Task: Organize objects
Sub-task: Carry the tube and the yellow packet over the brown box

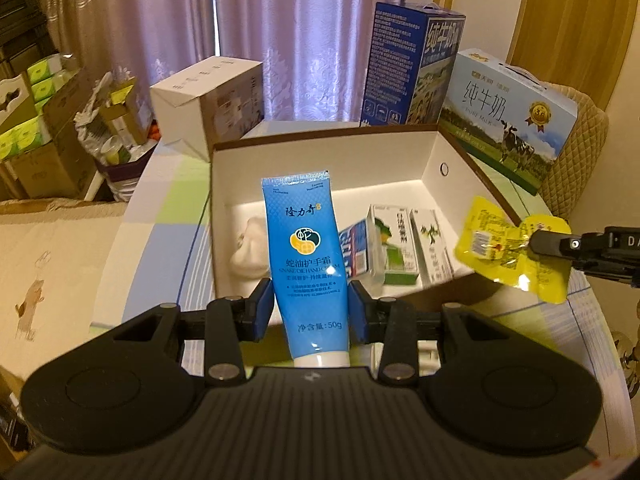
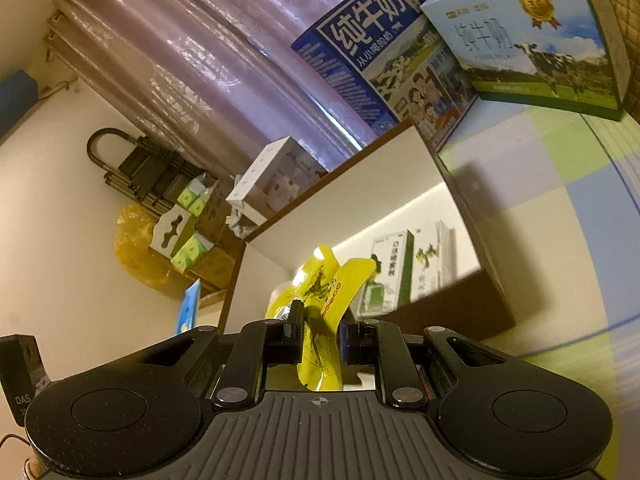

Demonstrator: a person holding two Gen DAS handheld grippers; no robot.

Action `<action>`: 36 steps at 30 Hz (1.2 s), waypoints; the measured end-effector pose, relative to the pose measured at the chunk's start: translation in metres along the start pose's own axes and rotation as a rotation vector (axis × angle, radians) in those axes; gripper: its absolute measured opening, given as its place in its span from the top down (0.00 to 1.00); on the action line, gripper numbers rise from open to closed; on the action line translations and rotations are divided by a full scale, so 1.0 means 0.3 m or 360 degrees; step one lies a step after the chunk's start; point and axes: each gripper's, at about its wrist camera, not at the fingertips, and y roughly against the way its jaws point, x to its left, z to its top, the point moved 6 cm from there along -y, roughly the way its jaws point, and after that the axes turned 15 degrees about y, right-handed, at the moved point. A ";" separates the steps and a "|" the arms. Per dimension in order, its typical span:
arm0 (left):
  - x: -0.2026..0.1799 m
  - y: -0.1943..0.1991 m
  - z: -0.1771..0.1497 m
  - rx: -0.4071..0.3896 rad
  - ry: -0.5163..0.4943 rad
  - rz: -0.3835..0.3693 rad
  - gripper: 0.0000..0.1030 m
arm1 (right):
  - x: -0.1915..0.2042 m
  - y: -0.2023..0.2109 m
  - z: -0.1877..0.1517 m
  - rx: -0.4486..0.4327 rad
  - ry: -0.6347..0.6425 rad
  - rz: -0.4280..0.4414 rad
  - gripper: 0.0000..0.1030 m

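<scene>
My left gripper [image 1: 311,307] is shut on a blue hand cream tube [image 1: 306,256], held upright in front of the open white box [image 1: 320,148]. My right gripper [image 2: 320,334] is shut on a yellow snack packet [image 2: 326,300], tilted, near the box's right front corner; the packet [image 1: 508,246] and right gripper also show at the right of the left wrist view. Inside the box lie small green-and-white cartons [image 1: 394,244], a blue carton [image 1: 354,250] and a white rounded object [image 1: 250,250].
Two milk cartons, a dark blue one [image 1: 412,68] and a light blue one [image 1: 508,116], stand behind the box to the right. A white box [image 1: 208,100] stands back left. The table has a checked cloth [image 1: 168,216]. Clutter of boxes [image 1: 36,128] is at far left.
</scene>
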 end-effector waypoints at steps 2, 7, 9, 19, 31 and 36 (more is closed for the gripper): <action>-0.014 -0.036 0.030 0.0002 -0.0015 -0.0007 0.66 | 0.004 -0.036 0.024 0.0009 0.0009 -0.0013 0.88; -0.039 -0.140 0.093 0.0054 -0.0045 0.0003 0.66 | -0.003 -0.140 0.072 0.0051 0.0024 -0.0059 0.88; -0.047 -0.189 0.116 0.0083 -0.0047 0.0007 0.66 | -0.003 -0.185 0.093 0.0067 0.0034 -0.0074 0.88; -0.063 -0.418 0.176 0.0228 -0.0073 0.0051 0.66 | -0.051 -0.377 0.157 0.0170 0.0070 -0.0186 0.88; -0.075 -0.575 0.195 0.0310 -0.0095 0.0088 0.66 | -0.116 -0.465 0.187 0.0207 0.0070 -0.0245 0.88; -0.073 -0.603 0.212 0.0297 -0.0049 0.0033 0.58 | -0.134 -0.488 0.194 0.0220 0.0061 -0.0263 0.88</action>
